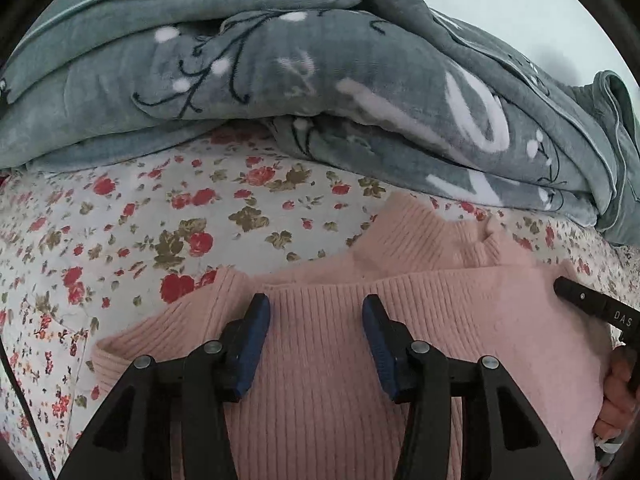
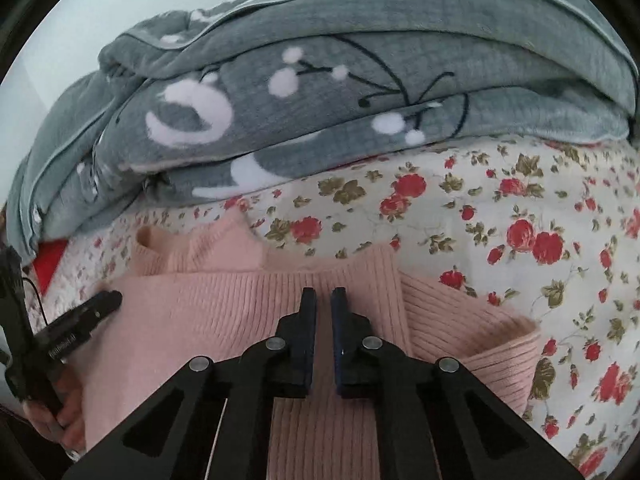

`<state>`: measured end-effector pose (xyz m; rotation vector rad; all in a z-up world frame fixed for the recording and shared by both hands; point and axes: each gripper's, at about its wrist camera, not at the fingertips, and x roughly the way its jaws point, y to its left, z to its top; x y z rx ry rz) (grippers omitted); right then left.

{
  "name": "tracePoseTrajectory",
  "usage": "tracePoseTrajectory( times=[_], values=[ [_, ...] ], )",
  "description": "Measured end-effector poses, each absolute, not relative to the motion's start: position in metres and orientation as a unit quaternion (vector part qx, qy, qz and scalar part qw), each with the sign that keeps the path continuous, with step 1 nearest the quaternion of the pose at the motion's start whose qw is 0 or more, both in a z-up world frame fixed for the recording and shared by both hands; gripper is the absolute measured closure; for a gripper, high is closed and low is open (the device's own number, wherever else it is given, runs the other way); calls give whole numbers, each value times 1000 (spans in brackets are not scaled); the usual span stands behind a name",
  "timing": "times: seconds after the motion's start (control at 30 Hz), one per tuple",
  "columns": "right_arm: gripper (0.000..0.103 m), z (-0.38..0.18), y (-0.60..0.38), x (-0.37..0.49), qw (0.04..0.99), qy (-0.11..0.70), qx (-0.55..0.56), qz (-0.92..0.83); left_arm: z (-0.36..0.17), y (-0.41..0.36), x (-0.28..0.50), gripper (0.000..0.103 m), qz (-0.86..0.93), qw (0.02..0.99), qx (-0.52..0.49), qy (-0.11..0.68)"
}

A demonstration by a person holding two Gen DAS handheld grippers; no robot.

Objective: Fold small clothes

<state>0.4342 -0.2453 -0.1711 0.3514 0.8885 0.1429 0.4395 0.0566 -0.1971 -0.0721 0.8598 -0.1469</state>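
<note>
Pink ribbed sweater (image 1: 320, 360) lies folded at lower centre, on floral bed sheet (image 1: 120, 232). Grey blanket (image 1: 280, 80) piled across top. Left claw (image 1: 316, 308) parted w/ nothing gripped; right claw (image 2: 323, 300) nearly closed, empty, above sweater.

A bedroom in a home. The work surface is a bed covered by a white sheet (image 1: 132, 216) printed with small red roses and olive leaves. At the far side lies a thick grey fleece blanket (image 1: 280, 80), folded in bulky layers, with white and black patterns. Behind it rises a plain pale wall (image 1: 520, 4).
</note>
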Motion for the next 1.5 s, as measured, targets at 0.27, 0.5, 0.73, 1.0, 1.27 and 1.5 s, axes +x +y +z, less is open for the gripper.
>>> tracePoseTrajectory(
  times=[0.27,0.5,0.73,1.0,1.27,1.5],
  values=[
    [96,-172,-237,436,889,426,153,63,-195,59,446,55,-73,903,-36,421],
    [96,-172,-235,437,888,428,152,65,-193,57,447,54,-71,903,-30,422],
    [95,-172,-233,438,888,430,147,65,-193,54,448,54,-71,903,-28,422],
    [95,-172,-234,438,888,431,148,65,-193,52,449,53,-72,903,-29,423],
    [95,-172,-233,438,888,431,147,66,-192,52,450,53,-71,902,-29,424],
    [95,-172,-233,439,888,431,147,66,-191,52,451,53,-71,902,-29,425]
  ],
)
